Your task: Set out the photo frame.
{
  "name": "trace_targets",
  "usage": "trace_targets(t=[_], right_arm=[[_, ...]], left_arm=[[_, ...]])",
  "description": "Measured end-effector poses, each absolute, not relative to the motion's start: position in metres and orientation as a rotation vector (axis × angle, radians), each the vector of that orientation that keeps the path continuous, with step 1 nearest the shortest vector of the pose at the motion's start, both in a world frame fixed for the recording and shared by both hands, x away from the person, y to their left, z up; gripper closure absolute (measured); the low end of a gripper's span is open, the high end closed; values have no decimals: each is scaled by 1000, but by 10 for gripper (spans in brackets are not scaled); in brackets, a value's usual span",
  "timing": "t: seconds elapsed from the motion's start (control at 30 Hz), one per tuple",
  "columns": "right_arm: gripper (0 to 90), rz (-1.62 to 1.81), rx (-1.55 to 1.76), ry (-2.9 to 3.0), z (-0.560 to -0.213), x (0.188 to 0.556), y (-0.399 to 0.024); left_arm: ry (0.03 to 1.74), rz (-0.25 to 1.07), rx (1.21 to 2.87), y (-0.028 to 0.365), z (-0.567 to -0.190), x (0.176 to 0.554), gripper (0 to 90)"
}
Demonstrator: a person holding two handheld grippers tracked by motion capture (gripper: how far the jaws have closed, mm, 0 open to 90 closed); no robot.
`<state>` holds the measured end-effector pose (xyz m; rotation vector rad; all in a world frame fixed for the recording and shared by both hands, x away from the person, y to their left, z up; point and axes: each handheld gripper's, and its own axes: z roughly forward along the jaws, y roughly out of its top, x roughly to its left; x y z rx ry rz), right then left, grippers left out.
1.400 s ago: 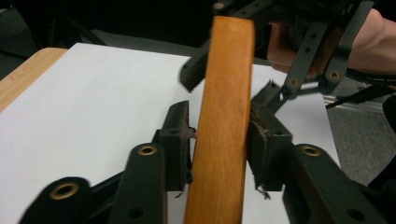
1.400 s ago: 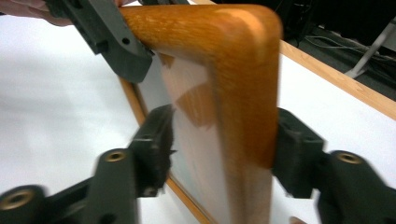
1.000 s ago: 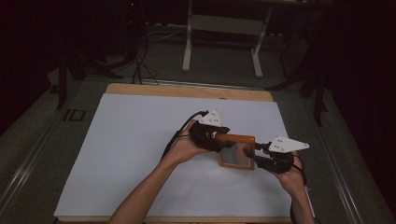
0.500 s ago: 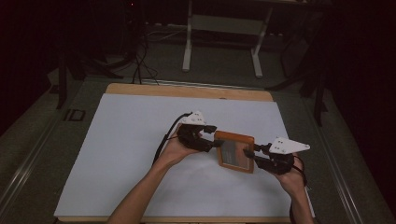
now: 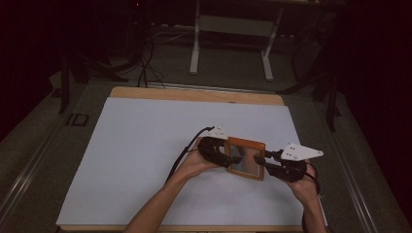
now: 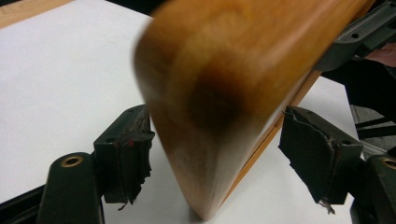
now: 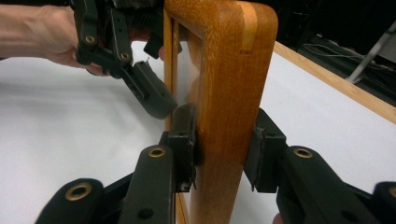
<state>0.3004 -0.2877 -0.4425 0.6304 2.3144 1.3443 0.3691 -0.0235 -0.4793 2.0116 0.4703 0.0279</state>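
Left tool: released. In the left gripper view its jaws stand wide apart, one on each side of the frame, with a clear gap to the wood on both sides. So it straddles the frame's left edge but isn't gripping it.

Frame: wooden, with a glass or mirror pane, held on edge on the white surface, right of centre and near the front. In the left gripper view its lower corner looks to touch the surface. It sits between the two tools.

Right tool: clenched on the frame's right edge. In the right gripper view both pads press the wooden rail, one on each face.

Progress, as I read it: the frame is up and carried by the right tool alone. The left grasp isn't made yet, and closing those jaws looks like the next step. Whatever comes after, whether a lift, a move or laying it flat, is still open.

Hard to make out:
- The left gripper view has the frame blurred and very close, and its top is cut off.
- I can't tell pane glass from mirror.
- The frame's tilt is unclear from the high view.
- The room behind is dark; only a stand and cables are vaguely visible.
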Motion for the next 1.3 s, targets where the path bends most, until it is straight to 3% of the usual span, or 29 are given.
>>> trace_targets(t=[0.13,0.47,1.3], right_arm=[[667,1340,641,2312,-443,301,-289],[595,1309,747,2296,-446,305,-294],[581,1463,798,2338,-450,320,-247]], left_arm=[[468,30,2009,-25,-480,367,398],[468,70,2009,-24,-477,360,531],[634,94,1948,35,-468,344,529]])
